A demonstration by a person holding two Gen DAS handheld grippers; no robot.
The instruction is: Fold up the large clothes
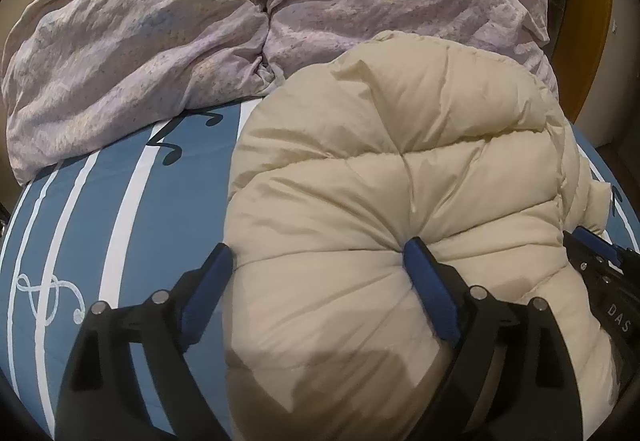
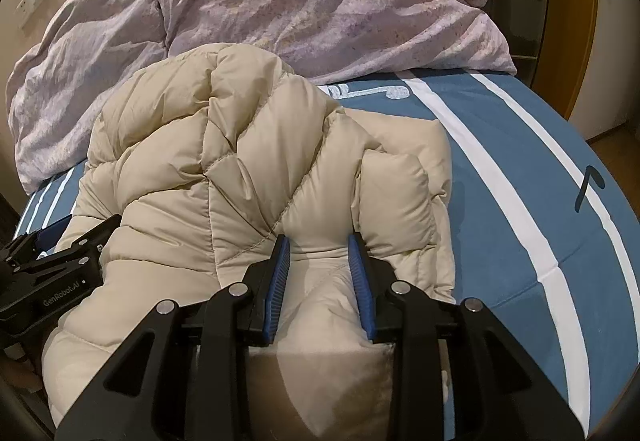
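A cream puffy down jacket [image 1: 400,181] lies bunched on the blue striped bed sheet [image 1: 120,209]. My left gripper [image 1: 320,261] is wide open; its right finger presses into the jacket's near edge and its left finger sits just off the jacket's left side. In the right wrist view the jacket [image 2: 224,161] fills the middle. My right gripper [image 2: 320,253] is closed on a thick fold of the jacket's near edge, padding bulging between the blue pads. Each gripper shows at the other view's edge: the right gripper [image 1: 600,265] and the left gripper [image 2: 52,265].
A crumpled lilac duvet [image 1: 200,21] is heaped at the head of the bed, touching the jacket's far side; it also shows in the right wrist view [image 2: 320,1]. Bare sheet [image 2: 520,201] lies right of the jacket. A wooden door frame [image 1: 592,21] stands at the right.
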